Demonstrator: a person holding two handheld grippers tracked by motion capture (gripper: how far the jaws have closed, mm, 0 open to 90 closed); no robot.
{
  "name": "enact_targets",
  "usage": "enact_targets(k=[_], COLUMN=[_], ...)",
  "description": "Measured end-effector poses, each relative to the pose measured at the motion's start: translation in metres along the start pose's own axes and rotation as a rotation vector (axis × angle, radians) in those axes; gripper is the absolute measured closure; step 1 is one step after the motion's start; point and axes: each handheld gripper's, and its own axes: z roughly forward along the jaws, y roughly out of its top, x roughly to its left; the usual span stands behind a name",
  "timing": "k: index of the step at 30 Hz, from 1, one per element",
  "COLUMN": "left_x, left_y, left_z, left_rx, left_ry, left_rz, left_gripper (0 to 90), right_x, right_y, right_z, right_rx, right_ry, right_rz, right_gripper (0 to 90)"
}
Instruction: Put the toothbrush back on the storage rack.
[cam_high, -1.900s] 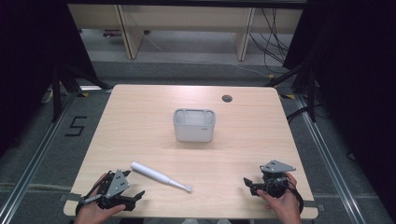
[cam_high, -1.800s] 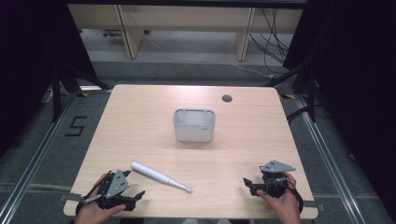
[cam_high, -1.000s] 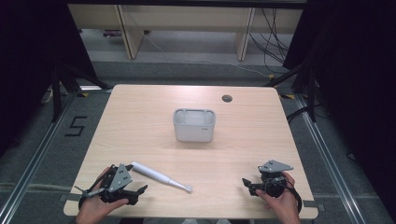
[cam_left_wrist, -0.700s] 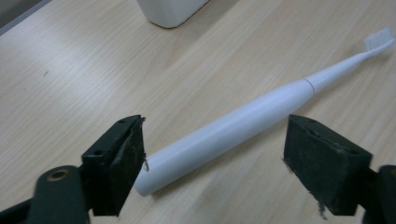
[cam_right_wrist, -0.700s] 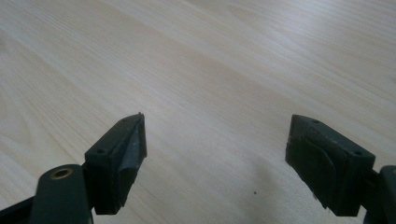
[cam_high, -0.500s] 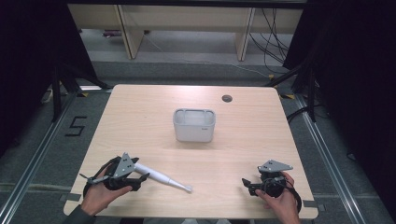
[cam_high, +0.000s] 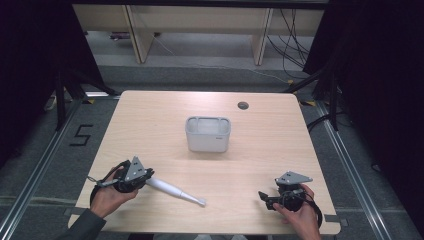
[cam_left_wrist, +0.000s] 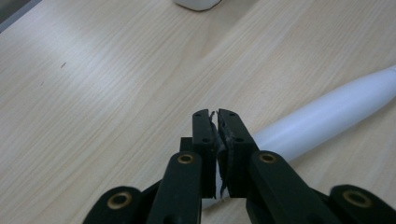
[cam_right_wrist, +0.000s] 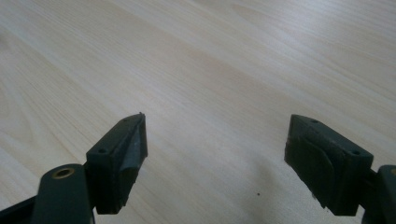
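- Left gripper (cam_high: 146, 180) is at the near-left of the bench (cam_high: 150, 120), right on the thick end of the white wand (cam_high: 175, 190).
- The wand lies flat, thick end toward my left hand (cam_high: 107, 195) and thin tip pointing toward the middle of the near edge. It is well apart from the white bin (cam_high: 207, 142) at the bench centre.
- In the left gripper view the jaws have just been closing, and the left gripper (cam_left_wrist: 215, 114) pads now stand face to face with barely a slit between them.
- The wand (cam_left_wrist: 322, 116) runs off to the right and slips under the right jaw. I see nothing pinched at the tips, though I can't rule out contact lower down, where the jaws hide it.
- Right gripper (cam_high: 265, 199) rests at the near-right, jaws spread wide. The right gripper view (cam_right_wrist: 215, 140) has bare wood between them and nothing held.
- Handling call: the wand looks like hard, smooth plastic, stiff and light. It is round and tapered, so it will likely roll or squirt out of a shallow pinch.
- I'd take it across the thick body, pads square to its axis and seated deep, not on the narrow tip.
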Motion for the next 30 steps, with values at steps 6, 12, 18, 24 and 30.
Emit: enact_targets(k=[6,12,18,24,30], left_x=[0.006,0.007,0.007,0.003,-0.005], left_y=[-0.001,-0.004,-0.006,-0.009,-0.01], left_z=[0.008,0.012,0.011,0.008,0.001], left_rx=[0.019,0.04,0.048,0.066,0.071], left_ry=[-0.007,-0.02,-0.037,-0.064,-0.084], left_rz=[0.006,0.002,-0.004,0.01,0.022], left_gripper=[89.5,89.7,89.7,89.7,89.6], right_x=[0.003,0.002,0.002,0.001,0.001], right_y=[0.0,0.0,0.0,0.001,0.001], right_z=[0.0,0.001,0.001,0.0,0.0], right_rx=[0.01,0.002,-0.002,0.005,0.007], right_ry=[0.006,0.008,0.004,0.002,0.0], right_rz=[0.033,0.009,-0.002,-0.014,-0.006], right_gripper=[21.8,22.0,22.1,22.2,22.3])
